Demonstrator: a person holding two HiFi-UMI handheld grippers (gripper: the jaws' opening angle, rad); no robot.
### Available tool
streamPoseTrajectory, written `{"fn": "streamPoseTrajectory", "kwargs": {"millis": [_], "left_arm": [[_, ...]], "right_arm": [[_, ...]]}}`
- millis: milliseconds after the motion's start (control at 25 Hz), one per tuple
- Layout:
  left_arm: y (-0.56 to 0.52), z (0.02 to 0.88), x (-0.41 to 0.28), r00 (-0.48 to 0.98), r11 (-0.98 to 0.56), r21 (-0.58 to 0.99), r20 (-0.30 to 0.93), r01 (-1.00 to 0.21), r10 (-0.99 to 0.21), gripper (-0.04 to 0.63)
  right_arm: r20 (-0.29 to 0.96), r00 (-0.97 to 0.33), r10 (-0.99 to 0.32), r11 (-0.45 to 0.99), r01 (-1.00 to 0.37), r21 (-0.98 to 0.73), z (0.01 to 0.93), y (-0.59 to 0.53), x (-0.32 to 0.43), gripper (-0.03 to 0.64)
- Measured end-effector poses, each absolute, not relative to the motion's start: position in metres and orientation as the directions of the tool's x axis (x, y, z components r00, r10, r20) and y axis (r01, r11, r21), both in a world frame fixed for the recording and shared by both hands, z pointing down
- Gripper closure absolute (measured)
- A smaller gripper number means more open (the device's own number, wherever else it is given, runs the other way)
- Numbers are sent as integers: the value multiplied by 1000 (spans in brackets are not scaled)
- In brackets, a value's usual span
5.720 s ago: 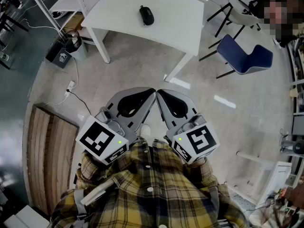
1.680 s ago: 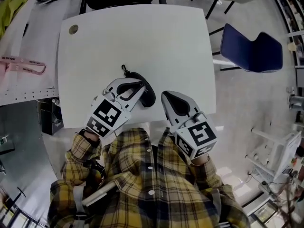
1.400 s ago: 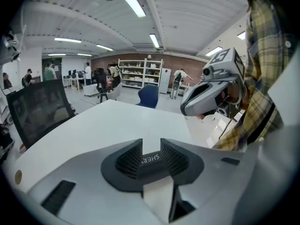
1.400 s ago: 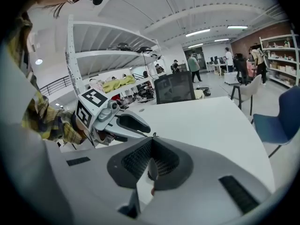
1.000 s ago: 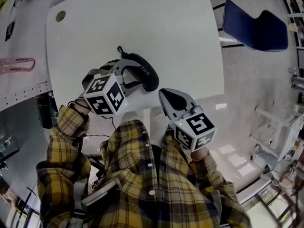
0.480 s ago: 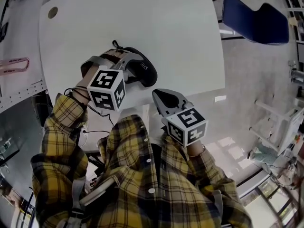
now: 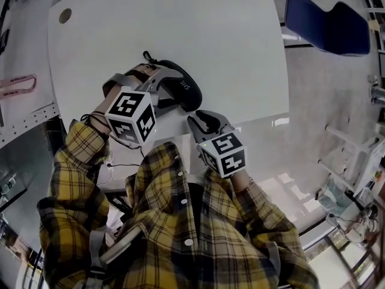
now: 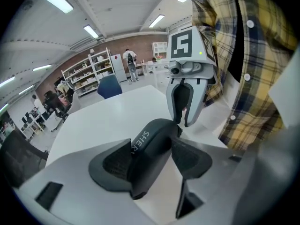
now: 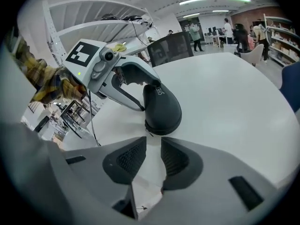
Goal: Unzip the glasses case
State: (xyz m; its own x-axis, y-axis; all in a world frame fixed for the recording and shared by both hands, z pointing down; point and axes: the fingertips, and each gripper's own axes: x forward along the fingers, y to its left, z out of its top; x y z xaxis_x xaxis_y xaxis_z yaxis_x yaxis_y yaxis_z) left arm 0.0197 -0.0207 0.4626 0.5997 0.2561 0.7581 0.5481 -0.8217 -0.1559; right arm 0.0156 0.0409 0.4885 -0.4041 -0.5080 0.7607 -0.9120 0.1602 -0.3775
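Two tools get ready: the left tool (image 8: 152,159) sits wide open around the glasses case (image 7: 183,92), and the right tool (image 9: 151,157), slightly open and empty, must next pinch the small zip pull (image 9: 148,132) just ahead.

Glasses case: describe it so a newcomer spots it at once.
On the white table, look near the edge closest to the person. The glasses case lies there between the left claw's jaws. It is a black oval zip case with white lettering, the only thing lying on it.

White lettering "SHER", partly cut off, on the black glasses case (image 8: 152,156).
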Motion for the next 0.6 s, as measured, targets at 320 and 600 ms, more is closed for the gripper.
{"fn": "streamPoseTrajectory", "kwargs": {"millis": [320,600], "left_arm": [[-21,463,16,628,-814,-178,732,553,266,340],[-19,464,13,660,-812,-213,707,543,256,341]], "right_arm": [[721,-377,-581,212,-926,-313,499,36,2,538],[746,-324,-581,177,-946,-273,503,33,-3,538]]}}
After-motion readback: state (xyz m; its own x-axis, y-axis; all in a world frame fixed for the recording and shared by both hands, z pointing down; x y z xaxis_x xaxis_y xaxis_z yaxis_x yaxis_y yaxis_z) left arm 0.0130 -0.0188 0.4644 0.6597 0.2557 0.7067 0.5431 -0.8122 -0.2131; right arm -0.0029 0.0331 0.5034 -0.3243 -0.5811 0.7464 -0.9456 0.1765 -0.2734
